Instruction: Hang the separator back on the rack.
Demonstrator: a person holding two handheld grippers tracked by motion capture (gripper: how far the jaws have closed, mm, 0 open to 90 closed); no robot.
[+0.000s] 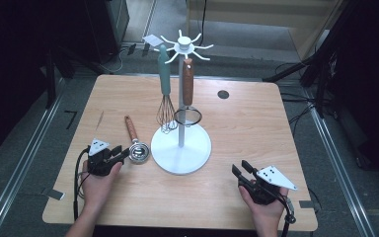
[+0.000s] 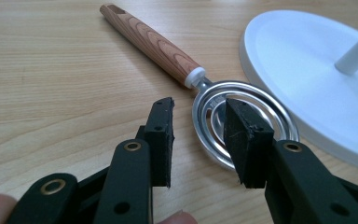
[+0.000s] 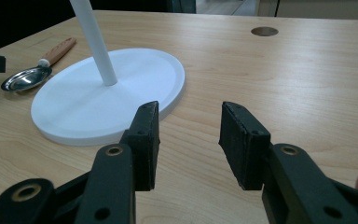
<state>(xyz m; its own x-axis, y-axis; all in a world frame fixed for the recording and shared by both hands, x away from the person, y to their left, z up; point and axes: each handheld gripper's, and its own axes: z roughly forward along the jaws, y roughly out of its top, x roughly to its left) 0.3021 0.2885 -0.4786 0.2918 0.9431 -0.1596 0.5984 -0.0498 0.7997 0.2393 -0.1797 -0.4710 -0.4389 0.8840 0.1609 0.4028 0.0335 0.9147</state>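
Wooden-handled strainers and a teal whisk point(image 1: 165, 94) tell how far the hanging job stands: from the high view, the whisk and one strainer point(image 1: 187, 96) already hang on the white rack point(image 1: 181, 145), while a second strainer point(image 1: 134, 143) lies on the surface point(image 1: 246, 123) left of the rack's base, so that one is left. The left tool point(image 1: 116, 157) sits just beside its bowl; the right tool point(image 1: 242, 174) rests apart.

Left gripper view: the left tool point(image 2: 199, 140) is open, jaws straddling the near rim of the lying strainer point(image 2: 214, 112) without pinching it.

Right gripper view: the right tool point(image 3: 189, 144) gapes empty over bare wood, rack base point(image 3: 107, 93) ahead.
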